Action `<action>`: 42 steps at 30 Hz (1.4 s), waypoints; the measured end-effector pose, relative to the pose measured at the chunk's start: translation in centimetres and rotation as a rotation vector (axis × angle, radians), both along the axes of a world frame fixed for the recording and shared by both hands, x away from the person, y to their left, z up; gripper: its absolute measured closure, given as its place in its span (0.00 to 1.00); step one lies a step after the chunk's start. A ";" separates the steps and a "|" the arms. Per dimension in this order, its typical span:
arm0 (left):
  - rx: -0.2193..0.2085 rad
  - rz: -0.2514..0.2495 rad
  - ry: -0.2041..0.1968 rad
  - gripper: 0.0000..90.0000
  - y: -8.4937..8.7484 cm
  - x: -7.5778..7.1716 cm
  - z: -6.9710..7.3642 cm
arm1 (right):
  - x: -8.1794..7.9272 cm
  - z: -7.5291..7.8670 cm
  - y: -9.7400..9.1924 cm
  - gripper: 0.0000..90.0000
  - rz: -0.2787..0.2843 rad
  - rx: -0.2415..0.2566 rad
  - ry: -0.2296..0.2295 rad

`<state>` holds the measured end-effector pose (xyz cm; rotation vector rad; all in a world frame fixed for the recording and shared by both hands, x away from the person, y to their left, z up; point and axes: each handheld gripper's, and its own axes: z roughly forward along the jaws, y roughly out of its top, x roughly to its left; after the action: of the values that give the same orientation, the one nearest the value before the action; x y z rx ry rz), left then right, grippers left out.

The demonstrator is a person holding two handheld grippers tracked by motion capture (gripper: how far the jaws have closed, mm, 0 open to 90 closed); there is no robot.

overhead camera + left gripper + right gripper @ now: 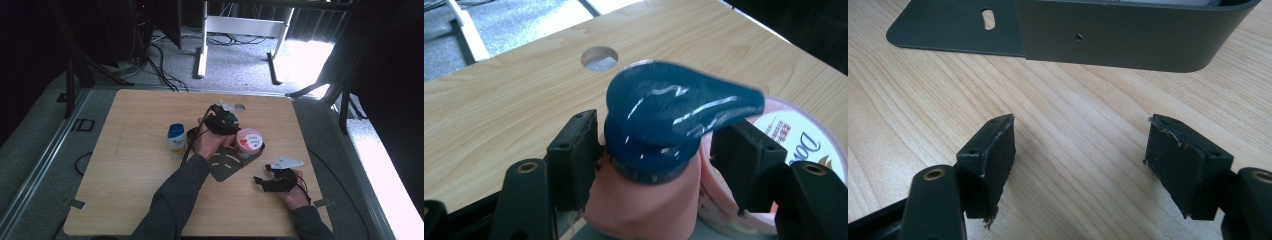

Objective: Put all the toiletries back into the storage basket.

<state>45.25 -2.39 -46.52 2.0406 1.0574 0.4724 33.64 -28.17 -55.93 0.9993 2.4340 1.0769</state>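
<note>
Pump bottle (659, 150) on wooden table (150, 165).

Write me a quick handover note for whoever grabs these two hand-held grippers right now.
Left hand-held gripper: jaws open around the neck of the pink pump bottle, which has a blue pump head. A gap shows on the right side; whether the left pad touches, I cannot tell.
Right hand-held gripper: open, empty, low over the wooden table, facing the dark metal tray.
Things: the pump bottle stands in the tray beside the pink-lidded jar. A small bottle with a blue cap stands on the table outside the tray.
Done: pump bottle and jar are in the tray.
Left: probably back the left gripper off and bring in the small bottle.
</note>
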 end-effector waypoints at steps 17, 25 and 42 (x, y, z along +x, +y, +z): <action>-0.001 -0.037 -0.004 0.41 1.1 -1.8 0.0 | 0.0 0.0 0.0 0.30 0.004 -0.004 -0.001; 0.002 -0.083 -0.007 0.44 1.5 -2.9 0.5 | 0.0 0.0 0.0 0.30 0.005 -0.004 0.000; 0.010 -0.152 0.016 0.51 3.0 -4.8 0.7 | 0.1 0.0 0.0 0.30 0.006 -0.002 0.001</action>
<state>40.48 0.65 -45.81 2.1180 0.9030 0.3842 33.71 -28.16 -55.92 0.9931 2.4399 1.0761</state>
